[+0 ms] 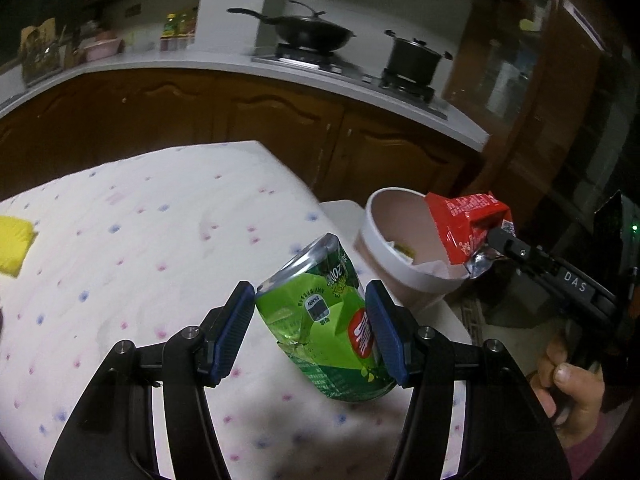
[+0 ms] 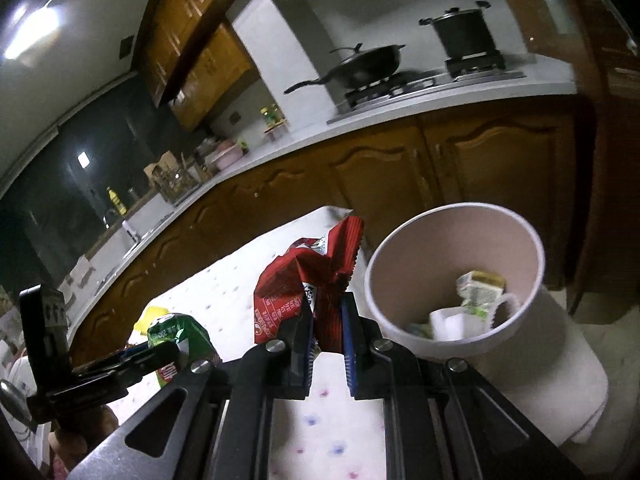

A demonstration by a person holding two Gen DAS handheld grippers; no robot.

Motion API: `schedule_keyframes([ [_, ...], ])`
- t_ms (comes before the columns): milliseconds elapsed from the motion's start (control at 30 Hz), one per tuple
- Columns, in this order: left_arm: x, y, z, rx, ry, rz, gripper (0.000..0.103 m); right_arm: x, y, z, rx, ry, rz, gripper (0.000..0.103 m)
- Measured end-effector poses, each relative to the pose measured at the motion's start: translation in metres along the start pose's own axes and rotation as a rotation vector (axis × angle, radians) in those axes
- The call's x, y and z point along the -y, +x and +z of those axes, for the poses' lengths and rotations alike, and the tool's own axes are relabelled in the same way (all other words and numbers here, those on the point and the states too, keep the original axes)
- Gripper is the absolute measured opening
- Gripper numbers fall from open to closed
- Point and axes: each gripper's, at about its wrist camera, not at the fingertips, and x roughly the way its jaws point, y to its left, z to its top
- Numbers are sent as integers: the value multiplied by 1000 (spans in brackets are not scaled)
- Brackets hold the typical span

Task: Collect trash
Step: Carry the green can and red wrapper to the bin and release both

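Broadly, a table under a white cloth dotted with pink and blue spots (image 1: 132, 248) fills the near ground of both views, with a brown wooden kitchen counter under a pale worktop (image 1: 224, 68) running across the far side; a black wok (image 1: 310, 32) and a dark lidded pot (image 1: 412, 60) sit on its hob.

Just off the table's right edge stands a tall white round bin with a pale pink inside (image 2: 460, 280). Crumpled paper and a small greenish carton lie at its bottom.

Next in size, a crushed green drink carton with a silver foil top and a red logo patch (image 1: 320, 320) sits tilted between the blue pads (image 1: 234, 328) of the left gripper (image 1: 312, 332), which clamp it on both sides, above the cloth and left of the bin. Its print is upside down; only "200" can be made out, the rest being too small and blurred.

A crumpled red foil snack wrapper with white print (image 2: 304, 280) is pinched in the narrowly closed right gripper (image 2: 326, 328), near the bin's left rim. Its lettering is unreadable. In the left wrist view that gripper's black arm bears the white letters "DAS" (image 1: 576, 278).

A yellow object (image 1: 14, 246) lies on the cloth's far left.
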Motion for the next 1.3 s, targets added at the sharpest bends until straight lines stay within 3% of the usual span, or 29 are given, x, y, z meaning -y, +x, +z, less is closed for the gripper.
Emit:
schedule_keyframes([
  [467,49,25,29,12,56,-60,57,51,-20,14,47,55,-61,12],
  [933,90,78,62,11,68,-115,54,97,-8,27,38,85,-129,12],
  [1300,114,125,70,-39,65,-117,53,116,7,29,7,98,-149,12],
])
